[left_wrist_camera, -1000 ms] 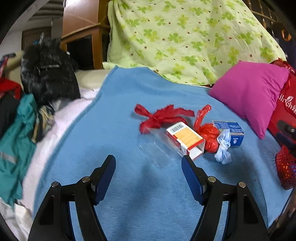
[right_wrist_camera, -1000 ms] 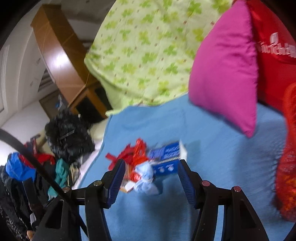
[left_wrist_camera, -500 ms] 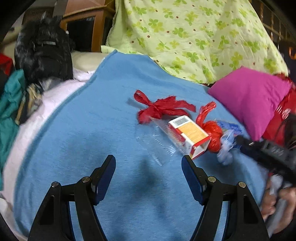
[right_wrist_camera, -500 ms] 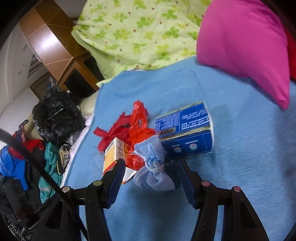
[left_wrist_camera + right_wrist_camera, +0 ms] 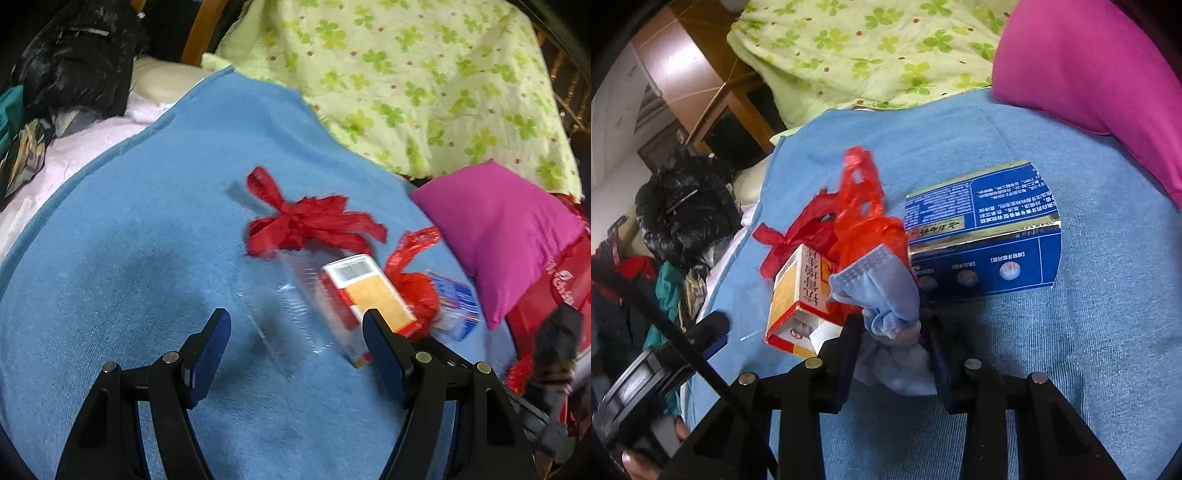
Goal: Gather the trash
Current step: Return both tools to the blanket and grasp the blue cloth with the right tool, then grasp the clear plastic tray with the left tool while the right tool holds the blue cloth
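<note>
Blue blanket [image 5: 1089, 332], right gripper [image 5: 892, 354] angled down, just closed on crumpled mask [image 5: 886, 295]

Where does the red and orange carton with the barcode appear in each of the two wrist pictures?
Left wrist view: the red and orange carton lies right of centre, just above the left tool's right finger.
Right wrist view: the carton lies left of centre, beside the crumpled blue mask.
Shared landmark: the magenta pillow.

Both wrist views downward, sharing trash pile [image 5: 354, 280]
</note>
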`<state>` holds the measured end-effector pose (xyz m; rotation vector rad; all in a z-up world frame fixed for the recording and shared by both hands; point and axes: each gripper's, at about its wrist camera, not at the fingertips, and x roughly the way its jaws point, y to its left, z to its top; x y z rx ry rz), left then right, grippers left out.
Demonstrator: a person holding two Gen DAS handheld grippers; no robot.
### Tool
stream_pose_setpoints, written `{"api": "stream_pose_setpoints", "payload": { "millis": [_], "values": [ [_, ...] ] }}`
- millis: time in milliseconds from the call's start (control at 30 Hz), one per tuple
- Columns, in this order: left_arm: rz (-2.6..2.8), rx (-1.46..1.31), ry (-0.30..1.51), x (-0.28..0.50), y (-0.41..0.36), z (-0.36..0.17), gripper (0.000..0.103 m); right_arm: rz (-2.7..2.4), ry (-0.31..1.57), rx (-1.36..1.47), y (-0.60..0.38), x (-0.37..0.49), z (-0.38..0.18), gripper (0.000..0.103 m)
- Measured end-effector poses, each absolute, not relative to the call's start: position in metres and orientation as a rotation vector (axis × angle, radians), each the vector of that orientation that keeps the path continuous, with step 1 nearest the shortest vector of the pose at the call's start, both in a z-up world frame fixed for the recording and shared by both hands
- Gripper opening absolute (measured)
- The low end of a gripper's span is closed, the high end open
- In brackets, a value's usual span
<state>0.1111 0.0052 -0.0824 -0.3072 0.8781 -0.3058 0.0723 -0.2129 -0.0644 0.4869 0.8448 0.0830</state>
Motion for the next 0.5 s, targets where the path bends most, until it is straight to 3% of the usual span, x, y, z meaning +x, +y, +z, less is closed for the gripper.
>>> {"api": "stream_pose_setpoints", "payload": {
  "millis": [300, 500],
  "values": [
    [-0.234, -0.326, 0.920, 0.105, 0.042, -0.092, 0.081, 0.085, 0.850, 0.491, -0.218, 0.063, -0.060, 0.038],
    [-0.115, -0.378, 0.942, 0.091, 0.083, -0.096, 0.078, 0.091, 0.824, 0.503, -0.222, 0.051, -0.051, 0.038]
  ]
}}
